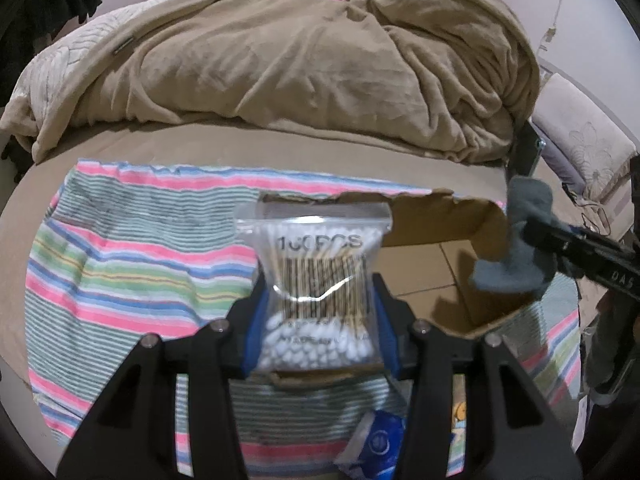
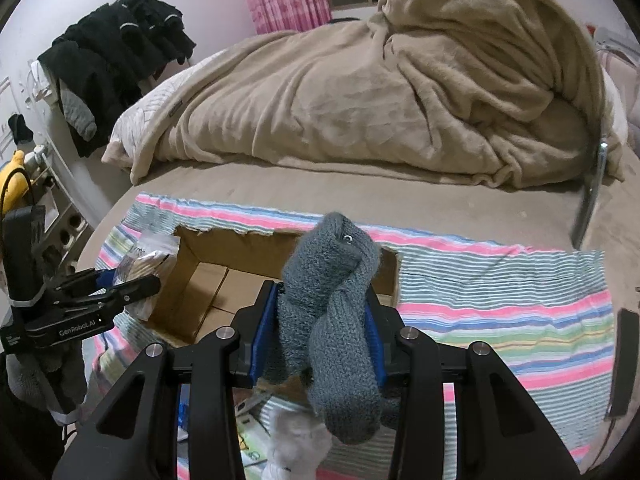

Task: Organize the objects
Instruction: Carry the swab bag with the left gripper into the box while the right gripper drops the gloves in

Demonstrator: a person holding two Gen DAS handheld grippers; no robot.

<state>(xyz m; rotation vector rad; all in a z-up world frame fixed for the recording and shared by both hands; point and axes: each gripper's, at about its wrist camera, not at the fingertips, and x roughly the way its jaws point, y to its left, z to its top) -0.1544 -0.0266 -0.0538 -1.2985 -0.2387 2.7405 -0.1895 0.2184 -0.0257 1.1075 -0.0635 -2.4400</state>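
The cardboard box (image 1: 448,264) sits open on a striped towel (image 1: 120,264) spread over the bed (image 1: 132,148), and both loads hang at its edges. The left hand-held gripper (image 1: 316,316) pinches a clear bag of cotton swabs (image 1: 320,280) printed "100PCS", held upright with its long axis pointing away from the camera; the box opening lies just ahead and to that gripper's right. The right hand-held gripper (image 2: 324,328) is clamped on a grey knitted sock (image 2: 332,312) (bundled, drooping below the jaws), with the box directly ahead, probably the nearer of the two. The left tool's body reads "GenRobot.AI". A rumpled tan blanket (image 2: 360,92) lies behind.
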